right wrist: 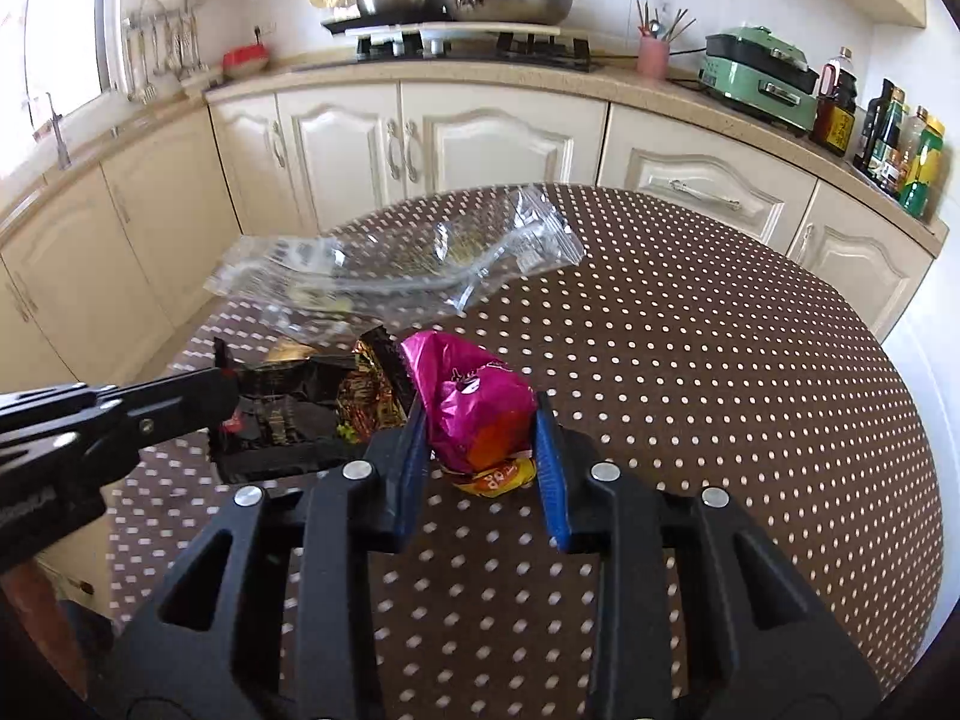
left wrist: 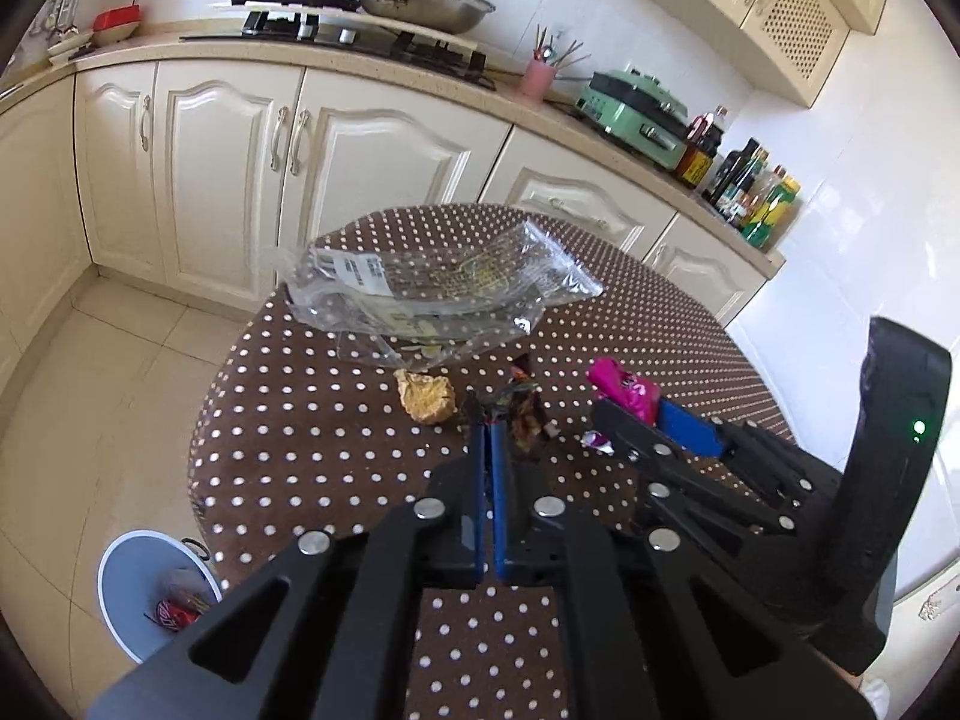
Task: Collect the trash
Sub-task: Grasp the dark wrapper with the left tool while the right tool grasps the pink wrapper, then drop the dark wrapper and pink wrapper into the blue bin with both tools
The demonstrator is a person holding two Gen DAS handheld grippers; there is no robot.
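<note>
Two grippers on tabletop (right wrist: 720,360): left gripper (left wrist: 487,420) fingers clamped on dark wrapper (left wrist: 528,414); right gripper (right wrist: 480,420) fingers squeezing pink wrapper (right wrist: 474,402).

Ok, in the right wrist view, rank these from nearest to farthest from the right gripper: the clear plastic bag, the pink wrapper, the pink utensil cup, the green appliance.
1. Pink wrapper: between the right gripper fingers.
2. Clear plastic bag: beyond it, left of centre on the table.
3. Pink utensil cup and green appliance: both on the far counter, right side; too close to call.
</note>
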